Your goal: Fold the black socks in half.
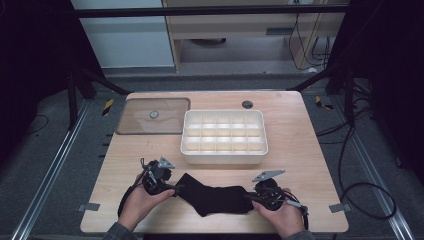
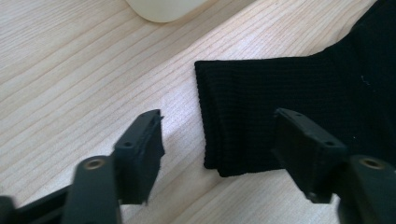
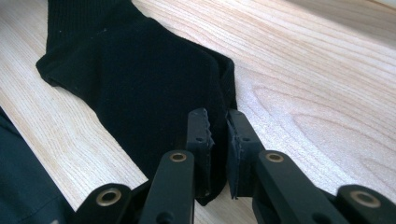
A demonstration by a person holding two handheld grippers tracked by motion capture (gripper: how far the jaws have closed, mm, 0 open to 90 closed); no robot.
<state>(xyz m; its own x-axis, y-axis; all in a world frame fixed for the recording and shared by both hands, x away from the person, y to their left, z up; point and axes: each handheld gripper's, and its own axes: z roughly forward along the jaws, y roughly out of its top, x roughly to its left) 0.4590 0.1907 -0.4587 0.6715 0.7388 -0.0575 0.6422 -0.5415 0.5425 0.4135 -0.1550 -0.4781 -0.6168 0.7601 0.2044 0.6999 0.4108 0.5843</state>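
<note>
A black sock (image 1: 215, 197) lies flat on the wooden table (image 1: 300, 145) near the front edge, between my two grippers. My left gripper (image 1: 175, 187) is at its left end. In the left gripper view the ribbed cuff (image 2: 289, 88) lies between the wide-apart jaws of the left gripper (image 2: 217, 135), and the pads stand clear of the cloth. My right gripper (image 1: 248, 197) is at the sock's right end. In the right gripper view the jaws of the right gripper (image 3: 218, 126) are nearly together, pinching the edge of the sock (image 3: 140, 79).
A white box (image 1: 224, 156) divided into several compartments stands just behind the sock at mid-table. A clear lid (image 1: 140, 122) with a round knob lies at the back left. A small dark disc (image 1: 247, 104) sits near the back edge.
</note>
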